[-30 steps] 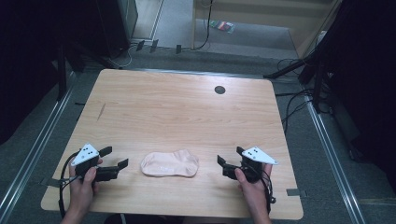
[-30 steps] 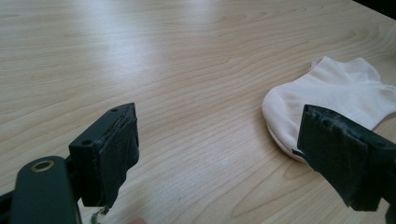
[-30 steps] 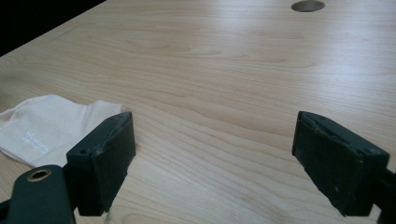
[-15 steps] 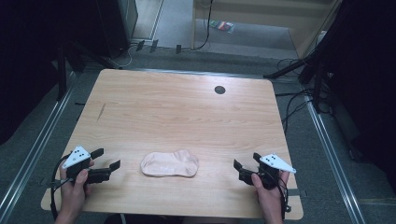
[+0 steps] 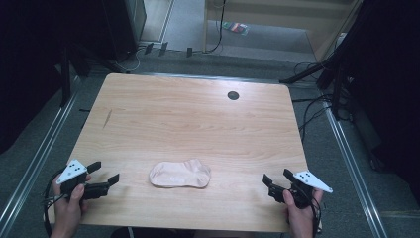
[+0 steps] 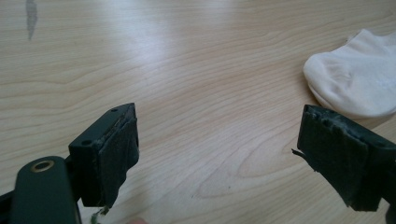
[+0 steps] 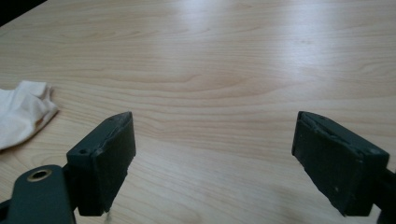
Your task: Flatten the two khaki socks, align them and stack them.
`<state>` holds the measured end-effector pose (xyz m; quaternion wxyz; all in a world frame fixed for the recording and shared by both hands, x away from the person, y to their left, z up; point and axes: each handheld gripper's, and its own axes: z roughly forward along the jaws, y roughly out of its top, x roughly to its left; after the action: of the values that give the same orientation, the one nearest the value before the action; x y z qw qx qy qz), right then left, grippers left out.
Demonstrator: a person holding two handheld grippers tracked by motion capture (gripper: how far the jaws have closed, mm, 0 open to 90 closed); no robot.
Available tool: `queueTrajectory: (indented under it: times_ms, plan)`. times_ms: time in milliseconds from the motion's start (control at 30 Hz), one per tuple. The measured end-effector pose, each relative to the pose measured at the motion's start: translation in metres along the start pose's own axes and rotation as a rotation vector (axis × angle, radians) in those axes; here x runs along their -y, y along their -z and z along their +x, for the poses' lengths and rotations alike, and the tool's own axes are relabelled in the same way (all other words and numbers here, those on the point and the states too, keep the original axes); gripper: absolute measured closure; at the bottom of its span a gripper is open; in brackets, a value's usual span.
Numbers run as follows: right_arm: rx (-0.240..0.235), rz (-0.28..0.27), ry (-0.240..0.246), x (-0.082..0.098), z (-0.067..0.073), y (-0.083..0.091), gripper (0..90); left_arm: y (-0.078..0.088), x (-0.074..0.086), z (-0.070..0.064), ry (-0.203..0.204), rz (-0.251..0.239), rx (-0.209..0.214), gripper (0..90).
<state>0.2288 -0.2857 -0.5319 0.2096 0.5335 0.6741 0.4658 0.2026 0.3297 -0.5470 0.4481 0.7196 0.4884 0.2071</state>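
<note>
flat and pale, sock (image 5: 180,174) lies folded on table (image 5: 188,114).

High view: fixed above the near edge, facing forward and down over the whole wooden table (image 5: 198,124). Left and right gripper views: low, close to the tabletop, looking out between open black jaws. Shared by all three: the pale sock (image 5: 180,174) (image 6: 359,79) (image 7: 21,112) near the front edge.
</note>
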Motion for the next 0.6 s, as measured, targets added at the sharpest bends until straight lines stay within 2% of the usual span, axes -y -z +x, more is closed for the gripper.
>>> queueTrajectory:
  times_ms: [600]
  plan:
    - [0.090, 0.034, -0.029, 0.020, -0.037, 0.023, 13.8, 0.029, 0.016, 0.022, 0.047, -0.017, -0.075, 13.0]
